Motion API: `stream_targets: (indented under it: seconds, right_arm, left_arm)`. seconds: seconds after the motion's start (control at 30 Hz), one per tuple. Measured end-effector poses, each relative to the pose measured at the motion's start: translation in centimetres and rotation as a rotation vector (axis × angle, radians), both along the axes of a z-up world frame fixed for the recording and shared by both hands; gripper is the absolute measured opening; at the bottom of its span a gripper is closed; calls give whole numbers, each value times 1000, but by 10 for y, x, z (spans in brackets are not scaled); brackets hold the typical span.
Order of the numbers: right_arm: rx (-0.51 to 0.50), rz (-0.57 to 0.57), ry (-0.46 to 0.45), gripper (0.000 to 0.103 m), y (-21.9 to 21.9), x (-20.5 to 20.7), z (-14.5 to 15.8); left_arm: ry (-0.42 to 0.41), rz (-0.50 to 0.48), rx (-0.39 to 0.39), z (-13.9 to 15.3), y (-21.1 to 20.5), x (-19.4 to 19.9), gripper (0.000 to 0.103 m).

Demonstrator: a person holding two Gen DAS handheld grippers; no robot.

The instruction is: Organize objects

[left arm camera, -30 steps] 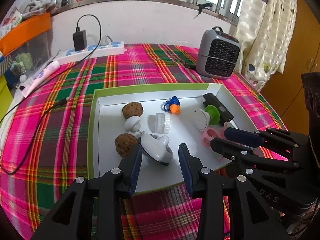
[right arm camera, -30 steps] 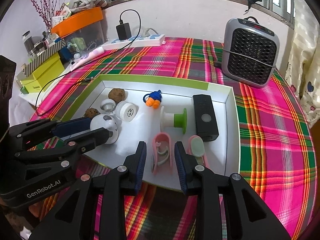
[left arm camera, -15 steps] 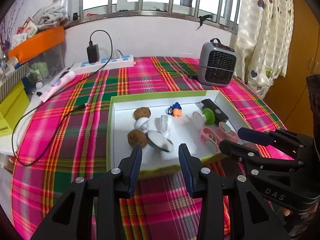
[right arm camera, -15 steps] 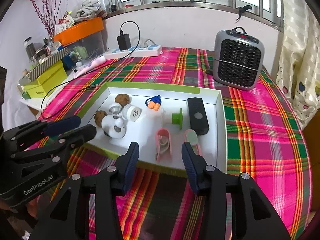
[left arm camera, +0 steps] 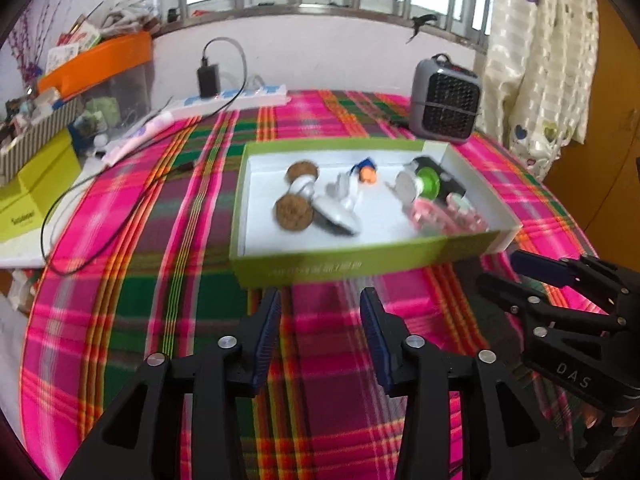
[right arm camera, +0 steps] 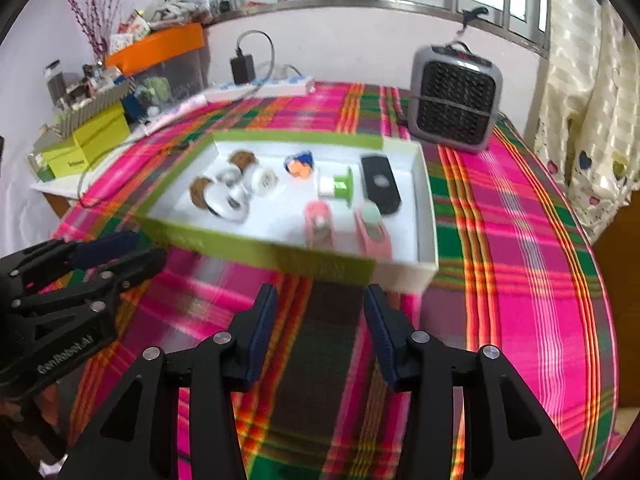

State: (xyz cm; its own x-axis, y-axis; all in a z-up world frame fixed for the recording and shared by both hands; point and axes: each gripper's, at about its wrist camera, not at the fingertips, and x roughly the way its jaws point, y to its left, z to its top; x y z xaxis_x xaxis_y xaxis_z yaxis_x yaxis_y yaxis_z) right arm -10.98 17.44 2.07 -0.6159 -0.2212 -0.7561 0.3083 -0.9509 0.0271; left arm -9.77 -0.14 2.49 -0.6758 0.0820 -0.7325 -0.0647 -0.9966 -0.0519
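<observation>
Left wrist view: left gripper [left arm camera: 320, 312] is hovering over bare plaid tablecloth [left arm camera: 132, 280], jaws partly apart and opening, nothing between them. The green-rimmed tray [left arm camera: 360, 266] is sitting just ahead of the fingertips, its near wall facing the tool and apart from it. Inside are lying two brown balls [left arm camera: 293, 212], white round pieces and pink clips [left arm camera: 444, 216], blurred. Open cloth is spreading left of the tool. Right gripper [left arm camera: 504, 270] is showing to the right, near the tray's corner.

Right wrist view: right gripper [right arm camera: 320, 304] is hanging over cloth, jaws at a medium gap, empty. Tray's near edge [right arm camera: 320, 260] is lying just ahead, its white corner right of centre. A grey heater [right arm camera: 456, 104] is standing beyond. Wide free cloth is running right of the tool.
</observation>
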Motion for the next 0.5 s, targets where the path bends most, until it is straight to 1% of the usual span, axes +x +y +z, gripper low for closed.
stream_targets:
  seconds: [0.13,0.33,0.5]
  right_arm:
    - [0,-31,-37,46,8,3,-12]
    - [15,-50,-43,47,14,5,-18]
    - [38,-59,-31,48,17,8,-19]
  left_arm:
    - [-15,-3,6,-8,1,6,42]
    - [-47,-15,8,-18,6,7,42]
    - [-48,-7,-48,-22,15,8,43]
